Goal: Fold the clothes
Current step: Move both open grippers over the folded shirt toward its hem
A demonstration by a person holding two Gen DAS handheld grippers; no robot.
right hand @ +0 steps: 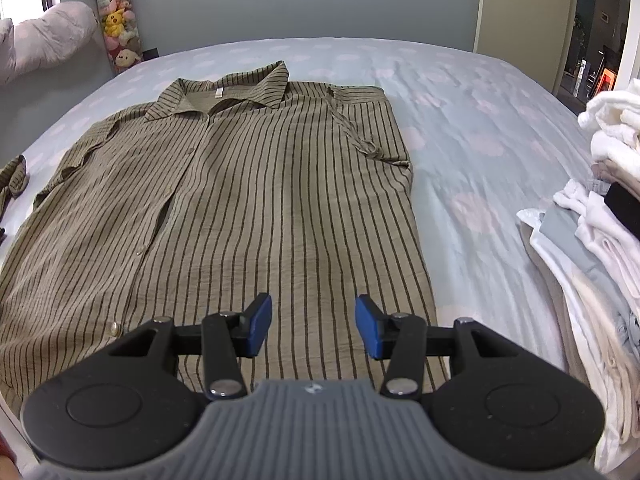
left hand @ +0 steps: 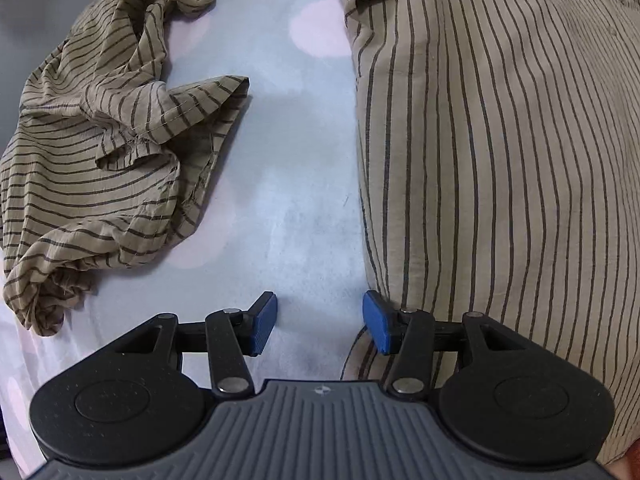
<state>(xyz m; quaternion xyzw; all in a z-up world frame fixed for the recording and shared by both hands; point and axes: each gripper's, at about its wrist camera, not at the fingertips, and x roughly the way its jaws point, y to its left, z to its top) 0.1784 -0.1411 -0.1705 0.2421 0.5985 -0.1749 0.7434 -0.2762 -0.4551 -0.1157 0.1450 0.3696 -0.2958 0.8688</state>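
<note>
The left gripper points steeply down at the bed sheet, and its jaws stand about half open with nothing between them; only bare sheet shows in the gap. Its right pad hangs just over the side edge of the striped shirt; whether it touches the cloth cannot be told. To the left of this gripper and further ahead lies the shirt's crumpled sleeve, bunched in folds on the sheet.

The right gripper is also about half open and grips nothing. It hovers above the lower part of the shirt, near the hem, and the stripes run between its pads.

The shirt lies flat, front side up. Its long axis runs straight ahead from the right gripper, with the collar at the far end. To the right of this gripper stands a stack of folded clothes.
</note>
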